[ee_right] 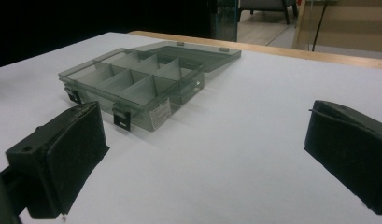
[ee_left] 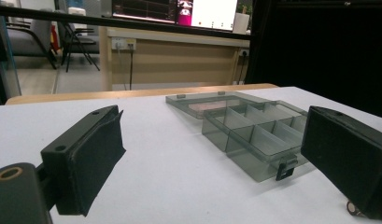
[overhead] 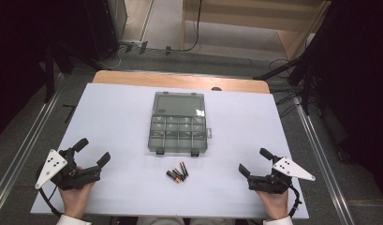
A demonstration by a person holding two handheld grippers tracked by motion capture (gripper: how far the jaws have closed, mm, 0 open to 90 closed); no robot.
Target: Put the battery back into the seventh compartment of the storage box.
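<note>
On the white rectangular table top (overhead: 114,117), a smoky grey transparent plastic compartment box (overhead: 180,133) is seen near the middle, with its hinged lid (overhead: 178,103) laid fully open and flat on the far side. Two rows of small compartments, divided by thin clear walls, are shown in the box, and two dark latches hang from its near edge. Just in front of the box, toward the person, a small cluster of black-and-orange cylindrical batteries (overhead: 178,173) is laid on the table, apart from the box.

The left gripper (overhead: 92,153) is held at the near left corner of the table, well apart from the box and the batteries. Its jaws are spread wide, with nothing between them; in the left gripper view the box (ee_left: 256,135) is seen ahead between the two black padded jaws.

The right gripper (overhead: 254,161) is held at the near right of the table, likewise well apart from the batteries. Its jaws are also spread wide and empty, and in the right gripper view the box (ee_right: 132,84) is seen ahead and to the left.
</note>
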